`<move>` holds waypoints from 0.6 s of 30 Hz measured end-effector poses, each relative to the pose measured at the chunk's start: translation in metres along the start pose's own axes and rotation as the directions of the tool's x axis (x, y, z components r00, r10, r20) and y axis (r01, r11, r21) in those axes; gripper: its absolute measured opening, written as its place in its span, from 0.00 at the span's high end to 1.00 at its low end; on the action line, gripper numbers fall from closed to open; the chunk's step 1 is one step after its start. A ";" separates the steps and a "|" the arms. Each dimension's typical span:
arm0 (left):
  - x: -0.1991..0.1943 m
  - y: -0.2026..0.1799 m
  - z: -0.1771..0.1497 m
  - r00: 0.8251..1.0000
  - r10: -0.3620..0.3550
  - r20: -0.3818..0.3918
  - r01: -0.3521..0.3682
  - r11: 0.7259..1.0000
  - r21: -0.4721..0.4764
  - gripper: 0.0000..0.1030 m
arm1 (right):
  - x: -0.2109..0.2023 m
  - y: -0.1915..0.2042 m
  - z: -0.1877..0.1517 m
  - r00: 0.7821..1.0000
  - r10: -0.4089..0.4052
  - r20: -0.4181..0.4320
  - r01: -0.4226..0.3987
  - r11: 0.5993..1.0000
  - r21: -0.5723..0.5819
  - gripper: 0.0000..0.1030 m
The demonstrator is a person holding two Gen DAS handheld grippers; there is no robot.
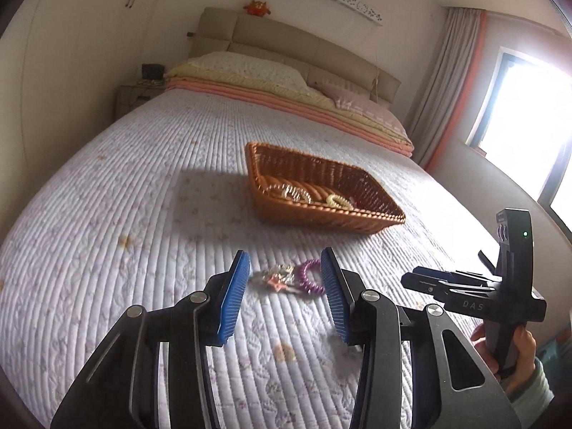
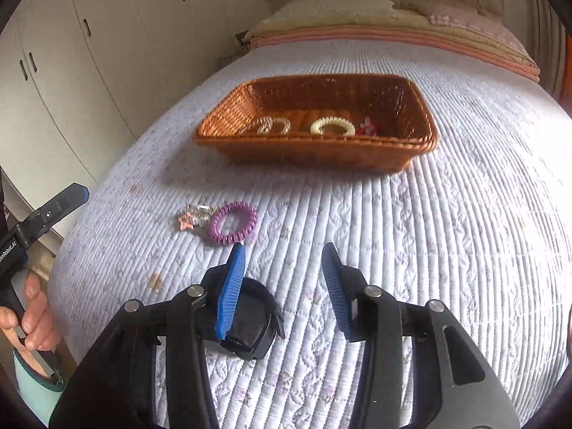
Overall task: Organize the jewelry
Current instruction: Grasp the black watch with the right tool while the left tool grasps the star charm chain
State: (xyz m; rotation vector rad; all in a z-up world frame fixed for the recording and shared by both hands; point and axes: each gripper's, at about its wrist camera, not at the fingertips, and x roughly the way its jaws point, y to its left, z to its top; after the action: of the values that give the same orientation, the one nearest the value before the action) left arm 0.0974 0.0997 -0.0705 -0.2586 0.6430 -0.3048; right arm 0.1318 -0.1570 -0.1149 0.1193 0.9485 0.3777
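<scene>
**Left wrist and right wrist views: jewelry on quilted bed, wicker basket as landmark**

Wicker basket (image 2: 314, 143): rests on quilt (image 2: 447, 250); holds clear beaded bracelet (image 2: 270, 125), cream coil band (image 2: 332, 126), red item (image 2: 370, 129), all along near wall.
Purple coil bracelet (image 2: 233, 223): on quilt, in front of basket, touching pink star trinket (image 2: 191, 218).
Left gripper (image 1: 284, 295): partly open, empty, short of purple bracelet.
Right gripper (image 2: 284, 286): partly open, empty, in front of basket.
Black object (image 2: 250, 318): on quilt, behind right gripper's left finger.

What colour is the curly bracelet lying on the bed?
Purple, clearest in the right wrist view.
</scene>
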 end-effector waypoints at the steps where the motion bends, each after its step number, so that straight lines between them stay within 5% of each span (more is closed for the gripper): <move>1: 0.004 0.004 -0.007 1.000 0.002 -0.017 -0.002 1.000 -0.009 0.61 | 0.005 -0.001 -0.005 1.000 0.009 -0.020 -0.009 1.000 0.005 0.60; 9: 0.037 0.019 -0.025 0.994 0.008 -0.113 -0.012 1.000 -0.027 0.61 | 0.033 0.000 -0.015 0.989 0.027 -0.142 -0.028 1.000 -0.008 0.60; 15: 0.069 0.024 -0.009 0.981 -0.028 -0.190 0.034 0.999 0.027 0.61 | 0.045 0.011 -0.016 0.978 0.025 -0.206 -0.043 0.996 -0.084 0.84; 18: 0.088 0.020 -0.004 0.969 -0.067 -0.240 0.086 0.994 0.072 0.61 | 0.047 0.018 -0.020 0.979 -0.007 -0.204 -0.018 0.993 -0.120 0.87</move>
State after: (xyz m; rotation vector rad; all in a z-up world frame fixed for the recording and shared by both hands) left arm 0.1652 0.0859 -0.1281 -0.1695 0.8556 -0.4398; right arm 0.1359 -0.1243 -0.1580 -0.0283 1.1250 0.4580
